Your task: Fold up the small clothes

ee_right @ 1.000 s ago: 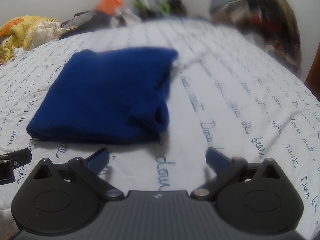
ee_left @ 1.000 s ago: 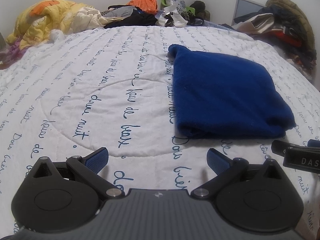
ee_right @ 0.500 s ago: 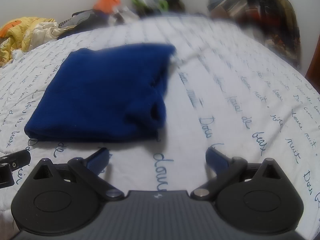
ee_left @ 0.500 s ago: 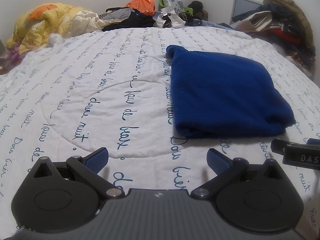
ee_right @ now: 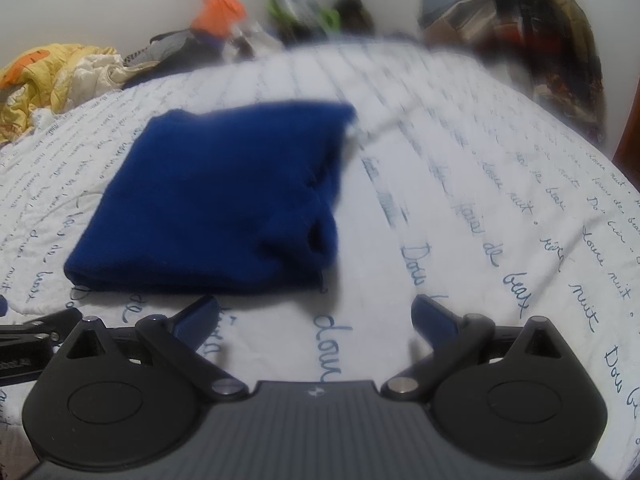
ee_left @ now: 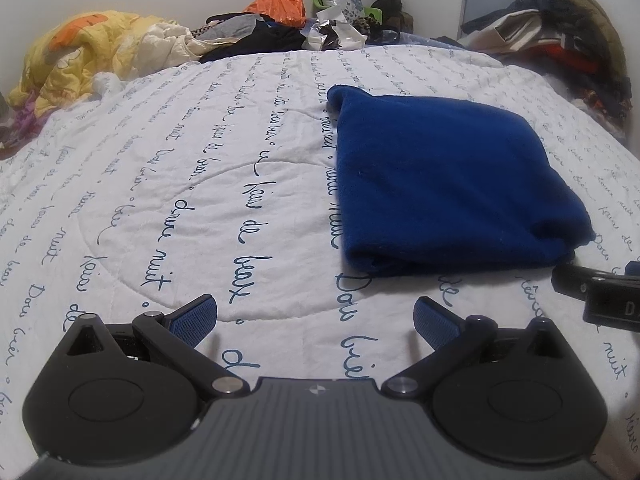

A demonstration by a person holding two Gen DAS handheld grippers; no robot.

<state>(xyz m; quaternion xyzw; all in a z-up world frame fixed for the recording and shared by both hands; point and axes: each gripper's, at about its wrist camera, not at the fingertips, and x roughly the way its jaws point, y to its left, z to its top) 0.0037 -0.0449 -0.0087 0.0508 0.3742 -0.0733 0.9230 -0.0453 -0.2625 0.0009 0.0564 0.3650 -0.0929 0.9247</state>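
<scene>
A blue fleece garment (ee_left: 444, 176) lies folded into a thick rectangle on the white quilt. It also shows in the right wrist view (ee_right: 216, 204), which is blurred. My left gripper (ee_left: 315, 320) is open and empty, low over the quilt, to the near left of the garment. My right gripper (ee_right: 314, 320) is open and empty, just in front of the garment's near right corner. Each gripper's body shows at the edge of the other's view.
The white quilt (ee_left: 200, 200) with blue script covers the bed. A yellow blanket (ee_left: 92, 52) is heaped at the far left. An orange bag (ee_left: 280, 2) and dark clothes lie along the far edge. A pile of coats (ee_left: 568, 36) stands at the far right.
Both grippers have drawn back a little from the folded garment and stayed open. The garment has not moved.
</scene>
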